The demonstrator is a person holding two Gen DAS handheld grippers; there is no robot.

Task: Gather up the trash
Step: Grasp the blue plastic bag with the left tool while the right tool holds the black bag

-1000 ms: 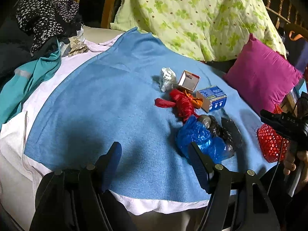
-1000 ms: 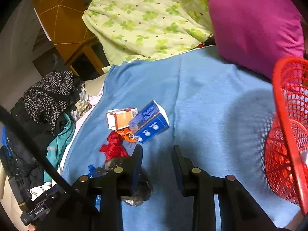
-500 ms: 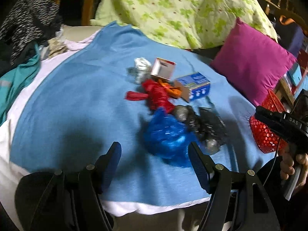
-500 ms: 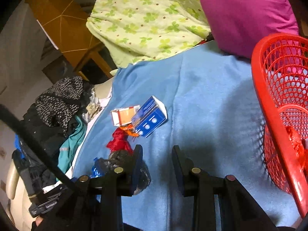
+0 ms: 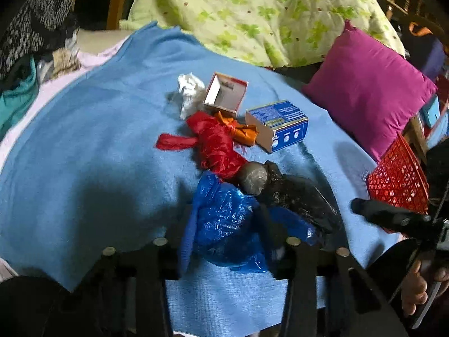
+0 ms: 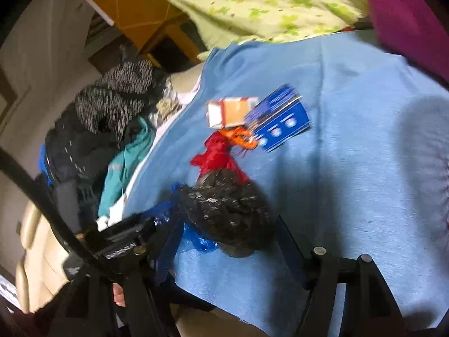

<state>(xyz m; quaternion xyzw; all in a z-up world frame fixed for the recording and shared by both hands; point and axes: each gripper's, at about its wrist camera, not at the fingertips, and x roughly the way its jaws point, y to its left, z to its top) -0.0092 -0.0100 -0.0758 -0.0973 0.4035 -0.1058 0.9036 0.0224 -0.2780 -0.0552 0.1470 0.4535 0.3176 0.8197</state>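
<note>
Blue plastic bag (image 5: 224, 224), low in the frame centre, now sits between my left gripper (image 5: 224, 241) fingers, which are closing on it; a second ago they stood wide. My right gripper (image 6: 230, 241) is opening around the black bag (image 6: 227, 210). Red basket (image 5: 398, 182) waits at right.

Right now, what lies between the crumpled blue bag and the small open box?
The red bag, with the orange wrapper beside it, between blue bag and open box; left wrist view.

Left hand-held gripper (image 5: 224, 224) tilted down, jaws closing — right hand-held gripper (image 6: 227, 224) opening.
</note>
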